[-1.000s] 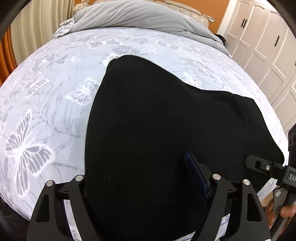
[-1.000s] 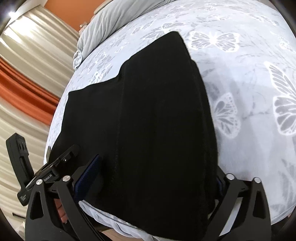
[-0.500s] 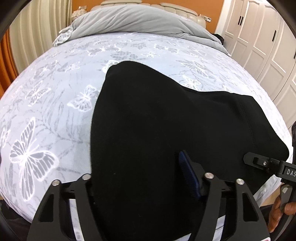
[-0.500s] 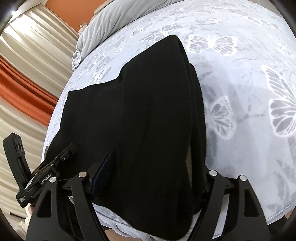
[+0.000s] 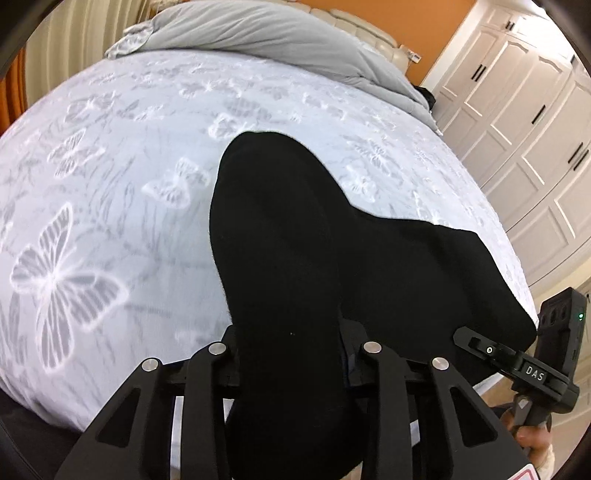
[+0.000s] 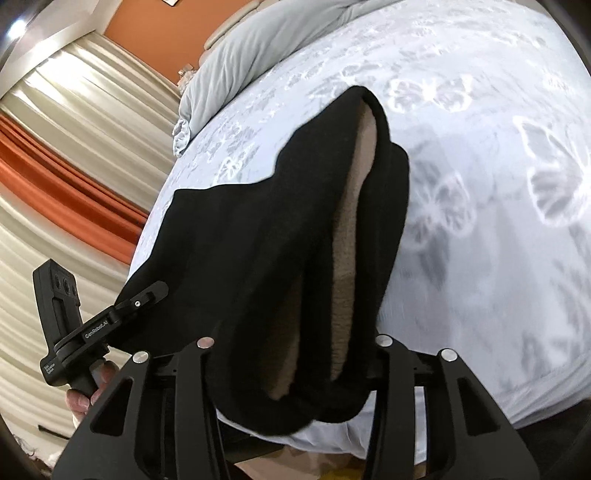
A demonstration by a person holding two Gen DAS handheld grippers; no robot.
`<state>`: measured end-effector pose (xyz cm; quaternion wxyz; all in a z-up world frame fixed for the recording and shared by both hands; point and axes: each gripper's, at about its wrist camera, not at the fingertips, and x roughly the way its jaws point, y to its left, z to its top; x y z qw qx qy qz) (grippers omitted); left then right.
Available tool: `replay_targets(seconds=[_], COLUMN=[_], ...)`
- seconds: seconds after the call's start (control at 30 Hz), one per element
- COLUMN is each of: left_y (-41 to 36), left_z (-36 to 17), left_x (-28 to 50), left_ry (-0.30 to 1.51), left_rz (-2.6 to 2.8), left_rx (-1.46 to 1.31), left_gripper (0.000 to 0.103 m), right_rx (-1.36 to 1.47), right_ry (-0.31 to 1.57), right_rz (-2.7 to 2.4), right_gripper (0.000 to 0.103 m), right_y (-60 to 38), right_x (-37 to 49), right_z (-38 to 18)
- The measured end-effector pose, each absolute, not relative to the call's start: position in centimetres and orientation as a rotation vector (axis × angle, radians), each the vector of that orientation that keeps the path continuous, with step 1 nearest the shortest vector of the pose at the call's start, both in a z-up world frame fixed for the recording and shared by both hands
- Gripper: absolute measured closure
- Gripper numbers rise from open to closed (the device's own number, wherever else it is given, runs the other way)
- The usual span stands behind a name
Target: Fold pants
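Observation:
Black pants with a tan fleece lining lie on a bed near its front edge. My left gripper is shut on the near edge of the pants, and the cloth bunches up between its fingers. My right gripper is shut on the other near end, lifting it so the lining shows. The fingertips of both are hidden under the cloth. Each gripper shows in the other's view, the right gripper at the lower right and the left gripper at the lower left.
The bed has a pale butterfly-print sheet. A grey duvet is piled at the headboard. White wardrobe doors stand to the right, curtains to the left.
Both grippers closed from open onto the near edge of the pants and raised it. The cloth now bunches and the tan lining has come into view on the right.

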<state>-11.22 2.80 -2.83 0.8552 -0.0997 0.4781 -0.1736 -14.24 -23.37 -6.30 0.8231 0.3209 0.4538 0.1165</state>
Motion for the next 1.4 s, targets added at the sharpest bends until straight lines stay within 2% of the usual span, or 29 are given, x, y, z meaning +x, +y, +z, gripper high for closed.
replay_targets(seconds=[0.03, 0.1, 0.13, 0.2, 0.33, 0.37, 0.4, 0.43, 0.47, 0.5, 0.6, 0.97, 1.4], left_y=[2.8, 2.4, 2.3, 2.3, 2.9, 3.1, 3.2, 3.2, 3.0, 3.0, 3.4, 3.7, 4.1], left_z=[-3.6, -4.7, -5.2, -6.1, -7.1, -7.3, -7.4, -7.1, -6.7, -6.1, -4.0, 6.7, 20.6], left_x=[-11.2, -10.9, -10.6, -10.2, -9.4, -9.2, -9.1, -9.1, -9.5, -9.8, -11.0, -16.3, -17.6], left_ry=[1.022, 1.051, 1.064, 1.078, 1.109, 1.112, 1.111, 1.101, 1.085, 1.071, 1.041, 0.848, 0.495], left_rz=[-0.347, -0.307, -0.285, -0.275, -0.287, -0.292, -0.300, -0.307, -0.302, -0.301, -0.337, -0.423, -0.451], left_rx=[-0.204, -0.176, -0.172, -0.218, -0.344, -0.361, -0.373, -0.372, -0.361, -0.349, -0.362, -0.268, -0.205], left_gripper=[0.067, 0.051, 0.047, 0.035, 0.030, 0.032, 0.041, 0.046, 0.059, 0.066, 0.070, 0.071, 0.071], right_rx=[0.693, 0.740, 0.765, 0.809, 0.805, 0.793, 0.764, 0.746, 0.711, 0.701, 0.703, 0.601, 0.463], right_ry=[0.976, 0.991, 1.006, 1.005, 0.990, 0.982, 0.974, 0.968, 0.949, 0.933, 0.876, 0.675, 0.368], right_rz=[0.248, 0.246, 0.253, 0.253, 0.248, 0.240, 0.239, 0.240, 0.242, 0.247, 0.277, 0.397, 0.468], right_gripper=[0.059, 0.049, 0.043, 0.041, 0.038, 0.047, 0.051, 0.058, 0.061, 0.062, 0.063, 0.064, 0.064], right_y=[-23.6, -24.1, -24.4, -24.7, -24.5, -24.3, -24.0, -23.6, -23.2, -23.2, -22.6, -20.2, -20.5], right_x=[-14.0, -13.7, -13.5, -13.5, -13.4, -13.5, -13.6, -13.7, -14.0, -14.3, -15.5, -19.6, -18.8], right_z=[-6.7, -7.4, -8.0, -8.8, -8.9, -8.9, -8.6, -8.1, -7.2, -6.5, -4.2, 5.6, 17.8])
